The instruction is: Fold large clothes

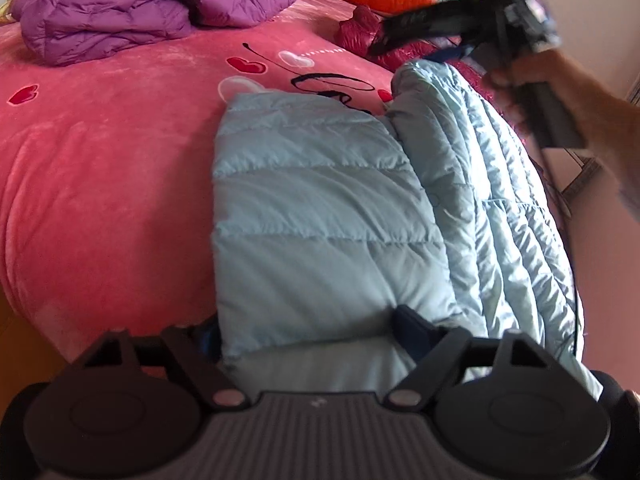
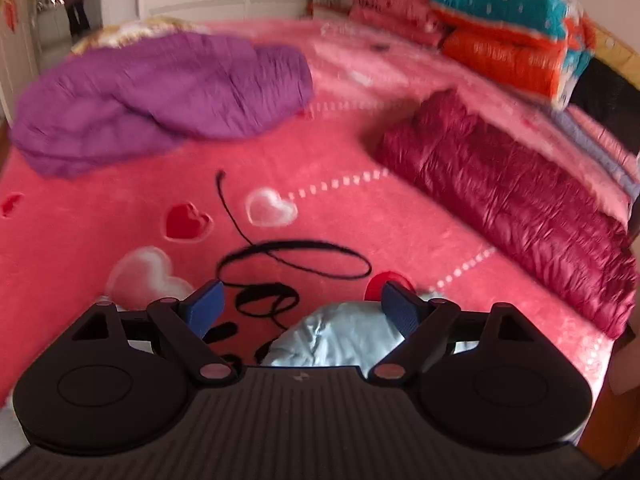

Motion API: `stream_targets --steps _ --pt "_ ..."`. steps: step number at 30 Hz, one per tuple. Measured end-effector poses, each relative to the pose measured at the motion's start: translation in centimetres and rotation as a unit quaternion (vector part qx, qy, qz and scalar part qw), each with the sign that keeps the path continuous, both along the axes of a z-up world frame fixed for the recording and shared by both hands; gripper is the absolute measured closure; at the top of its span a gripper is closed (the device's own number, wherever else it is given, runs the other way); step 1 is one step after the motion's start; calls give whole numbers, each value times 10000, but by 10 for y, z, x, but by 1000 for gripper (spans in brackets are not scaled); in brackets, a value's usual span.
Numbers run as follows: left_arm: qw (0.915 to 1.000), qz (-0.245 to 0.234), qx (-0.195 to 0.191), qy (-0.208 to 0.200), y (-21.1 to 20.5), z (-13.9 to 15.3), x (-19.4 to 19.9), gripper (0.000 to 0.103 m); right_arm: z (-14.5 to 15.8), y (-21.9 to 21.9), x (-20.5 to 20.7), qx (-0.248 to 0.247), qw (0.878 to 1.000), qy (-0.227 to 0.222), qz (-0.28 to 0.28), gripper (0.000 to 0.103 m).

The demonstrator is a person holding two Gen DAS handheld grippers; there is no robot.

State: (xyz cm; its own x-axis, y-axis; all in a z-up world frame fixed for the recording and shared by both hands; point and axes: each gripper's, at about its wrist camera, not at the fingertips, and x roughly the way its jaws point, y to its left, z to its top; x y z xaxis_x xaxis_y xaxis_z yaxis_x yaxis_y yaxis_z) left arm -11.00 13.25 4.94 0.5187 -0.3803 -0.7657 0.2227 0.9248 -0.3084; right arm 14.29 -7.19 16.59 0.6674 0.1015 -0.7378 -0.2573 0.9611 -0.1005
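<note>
A light blue quilted down jacket (image 1: 320, 208) lies folded lengthwise on the pink bedspread (image 1: 100, 184). My left gripper (image 1: 308, 328) is at its near end with the jaws wide apart and the jacket's edge between them, not clamped. My right gripper (image 2: 304, 312) is open and empty, raised above the jacket's far end (image 2: 340, 332). It also shows in the left wrist view (image 1: 400, 36) at the upper right, held by a hand.
A purple down jacket (image 1: 132, 4) (image 2: 160, 96) lies crumpled at the far left. A dark red jacket (image 2: 508, 204) lies at the right. Folded orange and teal quilts (image 2: 512, 40) are stacked at the head of the bed. The bed edge runs along the right.
</note>
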Motion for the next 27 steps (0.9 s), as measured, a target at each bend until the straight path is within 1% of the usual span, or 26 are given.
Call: stream_targets --steps 2,4,7,9,10,13,16,19,22,24,26,27 --pt "10000 21 -27 -3 1 0 0 27 -19 -7 4 71 9992 384 -57 0" --pt "10000 16 -64 -7 1 -1 -1 31 -37 -18 0 99 9976 683 -78 0" --pt "9998 28 -190 34 0 -1 -1 35 -55 -36 -25 8 9965 831 -81 0" --pt "9998 -46 -191 32 -3 -2 -2 36 -56 -52 -47 143 9960 872 -105 0" --pt "9998 -99 -166 16 -6 -1 -3 36 -57 -66 -63 234 9958 871 -142 0" --pt "9996 -229 -151 25 -12 -1 -4 36 -56 -89 -105 470 9939 977 -224 0" --pt "9993 -350 -119 50 -19 -1 -4 35 -58 -110 -150 778 9894 1201 -235 0" --pt "9991 -428 -56 59 -24 -2 -1 35 -62 -123 -182 1086 9830 1465 -232 0" --pt "9988 -477 32 39 -29 -2 0 36 -61 -132 -193 1405 9764 1615 -286 0" --pt "9986 -527 78 10 -31 -2 1 41 -58 -137 -190 1488 9741 1666 -346 0" --pt "9984 -557 100 8 -33 -3 2 49 -52 -139 -180 1609 9729 1594 -458 0" --pt "9983 -574 105 7 -33 -3 1 51 -45 -141 -176 1650 9732 1518 -516 0"
